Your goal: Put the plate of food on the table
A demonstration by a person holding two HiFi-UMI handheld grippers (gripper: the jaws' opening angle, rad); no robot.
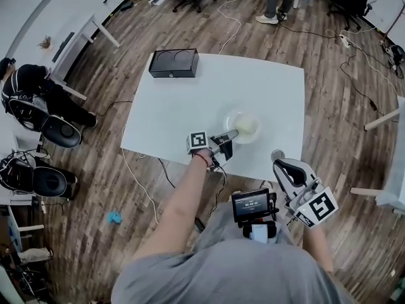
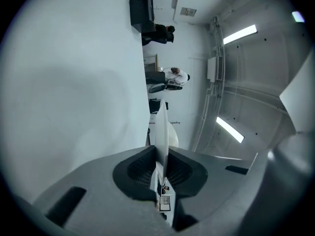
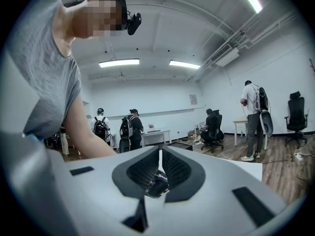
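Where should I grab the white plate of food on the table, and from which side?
Take the plate by its thin rim on the edge nearest you, coming in low from your side, one jaw above and one below. The food is heaped in the middle, so only the rim is bare. The left gripper is clamped there.

Plate (image 1: 229,121): small, round, white, lying level over front right part of table (image 1: 190,100), near front edge; contact with tabletop not showing clearly. Carrying pale yellowish lump of food (image 1: 247,125) at centre. Near rim being pinched edge-on between jaws of left gripper (image 1: 231,133). Table: white, rectangular, standing on wood floor, plate sitting well inside its edges.
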